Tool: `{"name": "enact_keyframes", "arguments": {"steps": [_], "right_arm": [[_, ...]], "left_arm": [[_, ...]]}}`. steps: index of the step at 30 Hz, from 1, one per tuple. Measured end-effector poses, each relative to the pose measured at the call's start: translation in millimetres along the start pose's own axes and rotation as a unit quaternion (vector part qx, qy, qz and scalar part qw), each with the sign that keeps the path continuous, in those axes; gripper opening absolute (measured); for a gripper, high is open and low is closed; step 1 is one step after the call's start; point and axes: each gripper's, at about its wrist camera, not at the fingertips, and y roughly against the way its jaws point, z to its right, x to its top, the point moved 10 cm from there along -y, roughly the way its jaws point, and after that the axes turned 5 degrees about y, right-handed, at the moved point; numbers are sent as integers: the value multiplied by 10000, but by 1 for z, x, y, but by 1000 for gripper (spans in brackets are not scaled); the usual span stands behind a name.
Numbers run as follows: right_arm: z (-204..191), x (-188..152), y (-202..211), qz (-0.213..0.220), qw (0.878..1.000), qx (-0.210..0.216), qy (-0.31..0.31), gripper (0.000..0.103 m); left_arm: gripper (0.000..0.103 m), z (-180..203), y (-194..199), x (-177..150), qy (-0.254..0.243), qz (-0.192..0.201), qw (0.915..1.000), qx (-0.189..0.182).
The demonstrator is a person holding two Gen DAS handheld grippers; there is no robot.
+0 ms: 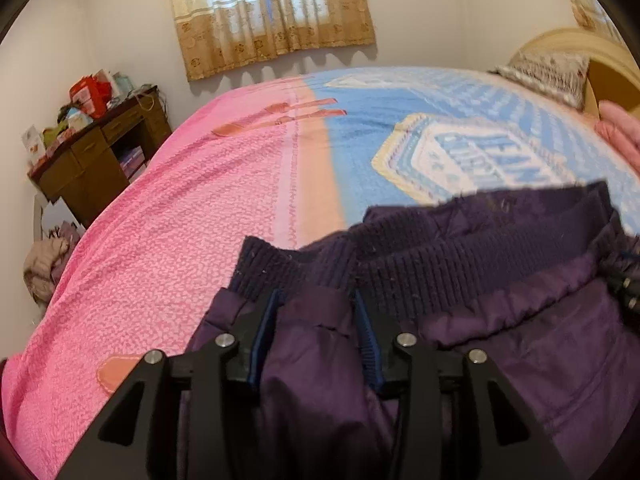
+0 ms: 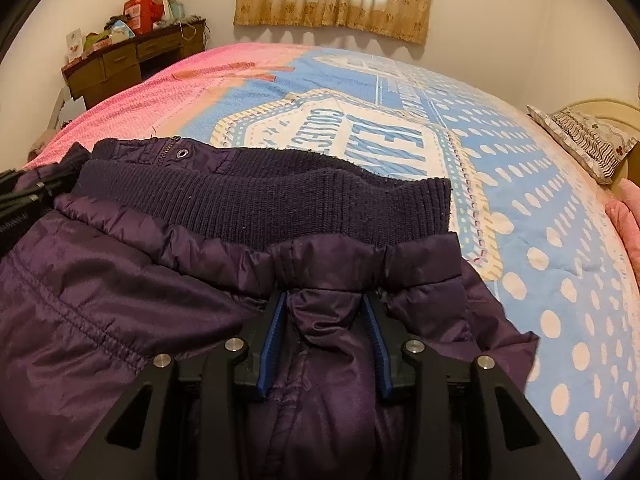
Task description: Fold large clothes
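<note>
A dark purple padded jacket (image 1: 500, 320) with a ribbed knit hem (image 1: 460, 252) lies over the near part of the bed. My left gripper (image 1: 316, 300) is shut on a bunch of the jacket's fabric near its left end. My right gripper (image 2: 326, 300) is shut on the jacket (image 2: 120, 272) near its right end, just below the ribbed hem (image 2: 280, 208). A snap and zipper end (image 2: 182, 154) show at the hem's far edge. The right gripper shows at the right edge of the left wrist view (image 1: 624, 284); the left gripper shows at the left edge of the right wrist view (image 2: 24, 196).
The bed carries a pink and blue patterned cover (image 1: 192, 208). A patterned pillow (image 2: 588, 140) and a pink item (image 2: 624, 216) lie at the right by the headboard. A cluttered brown desk (image 1: 92, 152) stands against the wall at left. A curtained window (image 1: 272, 12) is behind.
</note>
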Motion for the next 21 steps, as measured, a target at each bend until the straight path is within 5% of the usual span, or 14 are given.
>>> {"name": "enact_keyframes", "arguments": {"steps": [2,4,6,10,15,21], "right_arm": [[4,3,16,43,9997,-124,-212,54],[6,14,45,542,9971,-144,-523,71],[-3,25,68,935,9933,-104,-665,75],[-20,27,61,894,9948,-241,-425,75],[-9,-5,26,576,9943,-84,-895,75],[-16,-14,18,479,9965,-256,-637,77]], "left_arm": [[58,-5,19,9,269,152,9995,-25],[72,-8,45,21,630,474,9968,-151],[78,0,71,34,890,763,9926,-328],[98,35,81,36,758,943,9918,-418],[99,44,26,-1,683,418,9967,-126],[103,52,8,-11,556,177,9982,136]]}}
